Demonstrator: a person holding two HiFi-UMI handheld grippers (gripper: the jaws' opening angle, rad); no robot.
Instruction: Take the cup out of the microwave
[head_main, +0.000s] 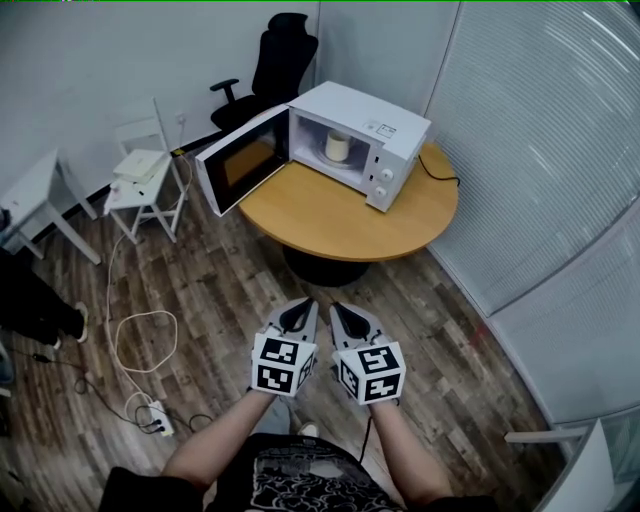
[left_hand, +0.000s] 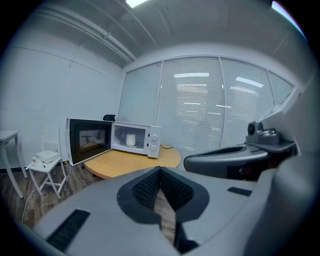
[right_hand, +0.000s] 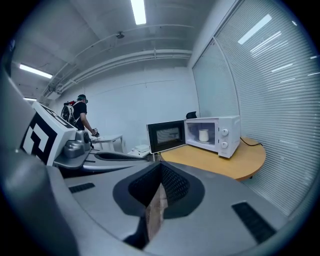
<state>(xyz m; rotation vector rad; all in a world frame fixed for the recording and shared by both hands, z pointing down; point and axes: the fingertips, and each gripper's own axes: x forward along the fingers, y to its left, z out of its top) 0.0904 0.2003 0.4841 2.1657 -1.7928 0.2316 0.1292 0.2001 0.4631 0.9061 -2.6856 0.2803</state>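
A white microwave (head_main: 372, 140) stands on a round wooden table (head_main: 345, 215), its door (head_main: 240, 160) swung wide to the left. Inside it sits a cream cup (head_main: 338, 147), also visible as the cup (left_hand: 131, 139) in the left gripper view and the cup (right_hand: 203, 135) in the right gripper view. My left gripper (head_main: 296, 313) and right gripper (head_main: 347, 317) hover side by side over the floor, well short of the table. Both point toward the microwave, jaws shut with nothing between them.
A white folding chair (head_main: 140, 175) stands left of the table, a white desk (head_main: 35, 195) farther left, and a black office chair (head_main: 275, 65) behind. Cables and a power strip (head_main: 155, 415) lie on the wood floor. Glass walls with blinds run along the right. A person (right_hand: 80, 117) stands in the far background.
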